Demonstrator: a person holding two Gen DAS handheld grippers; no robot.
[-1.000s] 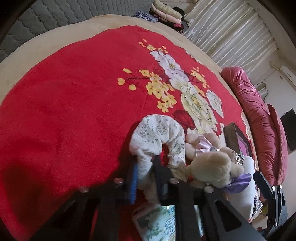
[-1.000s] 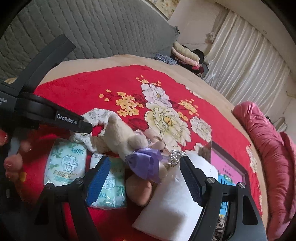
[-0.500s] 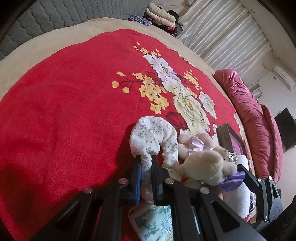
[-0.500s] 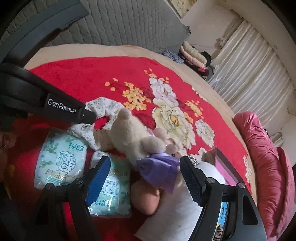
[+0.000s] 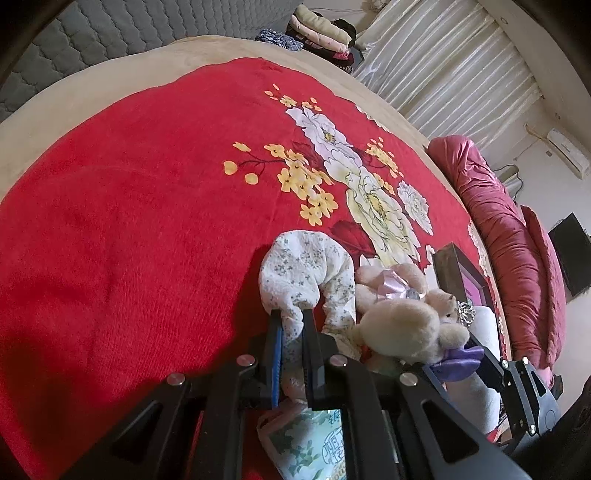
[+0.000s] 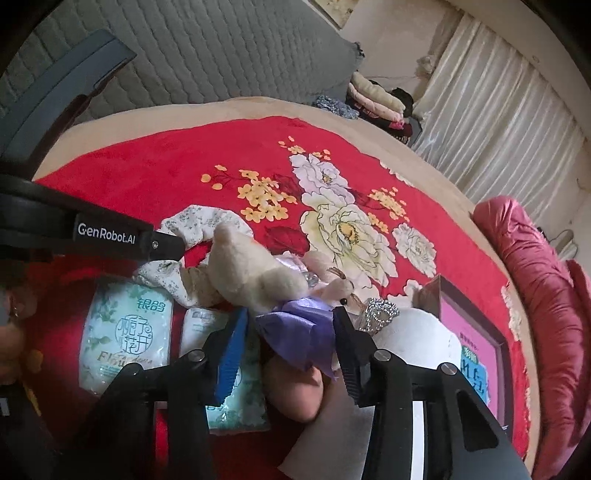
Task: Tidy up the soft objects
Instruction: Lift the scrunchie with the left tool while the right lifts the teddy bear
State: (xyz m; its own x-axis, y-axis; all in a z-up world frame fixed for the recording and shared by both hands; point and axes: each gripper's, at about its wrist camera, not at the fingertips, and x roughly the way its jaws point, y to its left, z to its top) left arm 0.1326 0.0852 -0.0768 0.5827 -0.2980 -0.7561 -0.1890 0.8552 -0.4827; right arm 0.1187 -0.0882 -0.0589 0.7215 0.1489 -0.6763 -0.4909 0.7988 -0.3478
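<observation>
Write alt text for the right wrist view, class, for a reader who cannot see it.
The right gripper, whose jaws have just been closing, brackets the purple bow of a cream plush bear lying on a red floral blanket. Two tissue packs lie to the picture's left, where the left gripper pinches a floral cloth.

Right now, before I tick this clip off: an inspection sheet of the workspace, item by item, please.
Surface: red floral blanket over a beige bed cover.
Job's things: floral fabric ring; cream teddy bear with purple bow; pink plush toy behind it.
Clutter: two tissue packs; white roll; framed picture.
Grippers: left gripper shut on the fabric ring; right gripper has just been closing, its jaws on either side of the purple bow, contact unclear.
Cables: nothing seen on the bed.
Surroundings: grey quilted headboard, folded clothes, curtains, rolled maroon quilt.
</observation>
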